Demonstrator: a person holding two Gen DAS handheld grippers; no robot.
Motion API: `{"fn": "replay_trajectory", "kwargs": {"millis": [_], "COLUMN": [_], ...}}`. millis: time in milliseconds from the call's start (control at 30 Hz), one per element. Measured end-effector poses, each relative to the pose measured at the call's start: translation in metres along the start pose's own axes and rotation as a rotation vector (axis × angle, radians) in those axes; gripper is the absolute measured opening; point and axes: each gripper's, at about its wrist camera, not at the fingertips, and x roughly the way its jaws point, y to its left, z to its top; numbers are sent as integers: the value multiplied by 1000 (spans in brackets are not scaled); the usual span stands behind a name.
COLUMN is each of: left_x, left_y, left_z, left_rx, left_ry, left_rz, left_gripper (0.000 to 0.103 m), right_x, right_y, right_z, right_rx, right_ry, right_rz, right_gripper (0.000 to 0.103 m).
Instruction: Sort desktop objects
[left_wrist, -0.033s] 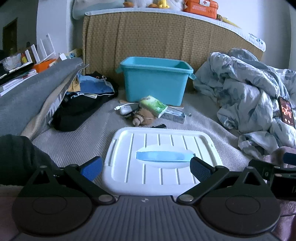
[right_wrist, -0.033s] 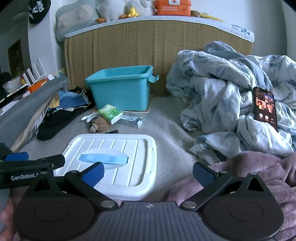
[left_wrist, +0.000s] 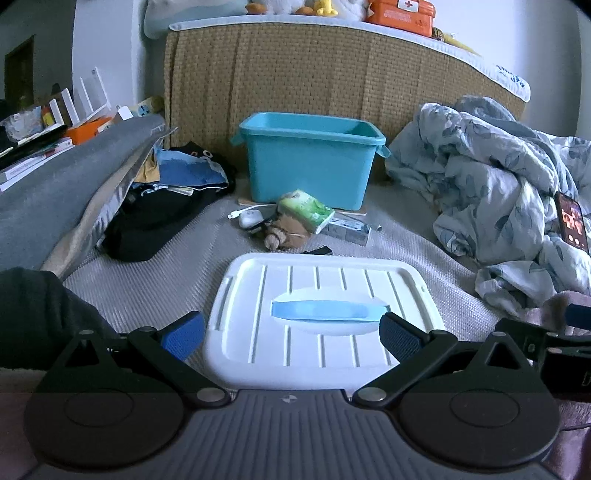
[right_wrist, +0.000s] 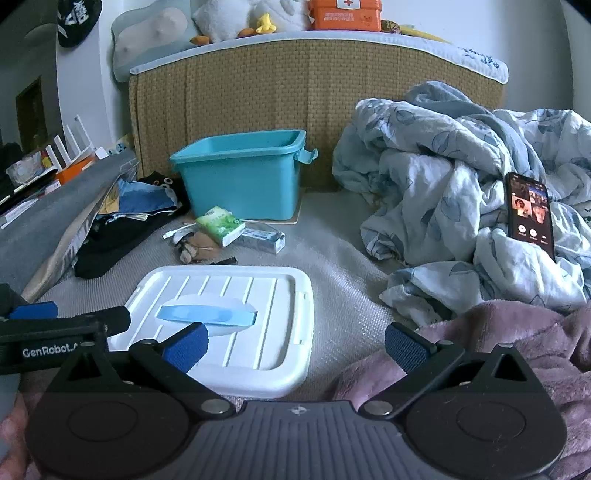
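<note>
Left gripper (left_wrist: 291, 334) spread wide, holding nothing, low over the near edge of the white lid (left_wrist: 317, 314); right gripper (right_wrist: 295, 343) likewise released, just beside the lid's right edge. Beyond the lid: green tissue pack (left_wrist: 304, 210), white charger (left_wrist: 249, 218), small brown item, possibly a plush toy (left_wrist: 282, 234). Behind those, teal bin (left_wrist: 310, 158), upright and open. Phone (right_wrist: 530, 216) well right of the lid, propped on rumpled bedding.

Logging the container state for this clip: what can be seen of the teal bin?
The teal bin is a rectangular tub of smooth plastic with a rolled rim and a small lug at each end. It stands upright and uncovered against the woven headboard, on a thin flat board. No contents are visible from this low angle. The white lid lies apart, nearer the camera; a green tissue pack lies close in front.
</note>
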Motion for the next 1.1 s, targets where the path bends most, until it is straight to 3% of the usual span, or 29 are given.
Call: {"fn": "replay_trajectory", "kwargs": {"millis": [533, 1100], "left_x": [3, 1], "left_y": [-7, -10], "left_z": [-1, -2], "left_rx": [9, 26], "left_ry": [-1, -12], "left_rz": [0, -9], "left_gripper": [103, 103], "right_x": [-1, 0], "right_y": [-5, -5], "right_z": [-3, -5], "right_rx": [22, 18], "right_ry": [4, 1], "right_rz": [18, 29], "right_gripper": [103, 91]}}
